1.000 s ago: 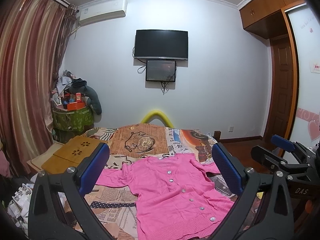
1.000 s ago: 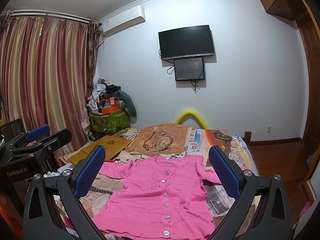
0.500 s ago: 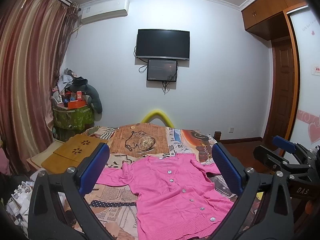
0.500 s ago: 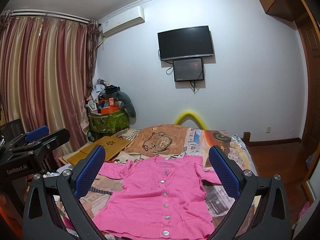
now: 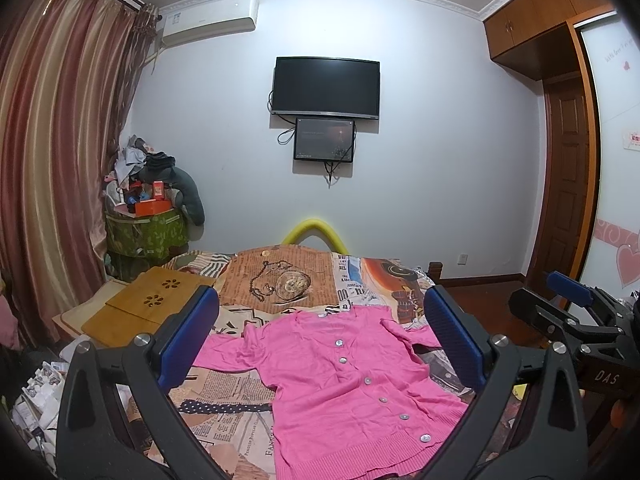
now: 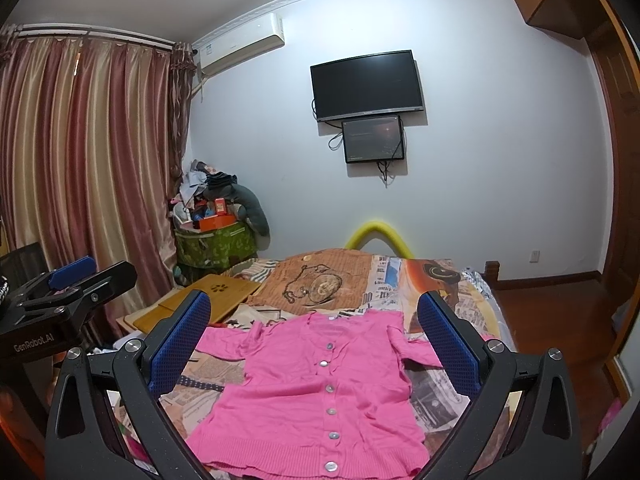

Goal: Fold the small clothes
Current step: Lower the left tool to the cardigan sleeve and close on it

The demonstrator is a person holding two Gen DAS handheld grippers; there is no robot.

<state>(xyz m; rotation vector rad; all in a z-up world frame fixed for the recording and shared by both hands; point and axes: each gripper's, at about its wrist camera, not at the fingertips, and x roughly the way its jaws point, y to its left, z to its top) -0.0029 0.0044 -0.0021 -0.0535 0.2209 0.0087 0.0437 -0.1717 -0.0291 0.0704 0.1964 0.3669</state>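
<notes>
You have the pink cardigan [image 5: 344, 392] spread flat and buttoned on the bed [image 5: 288, 280] so its sleeves and hem are easy to reach, and your left claw [image 5: 320, 340] and right claw [image 6: 316, 344] hover above it, both wide open and empty.

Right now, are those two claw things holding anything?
Nothing. The left gripper and right gripper are both open above the pink cardigan, not touching it.
</notes>
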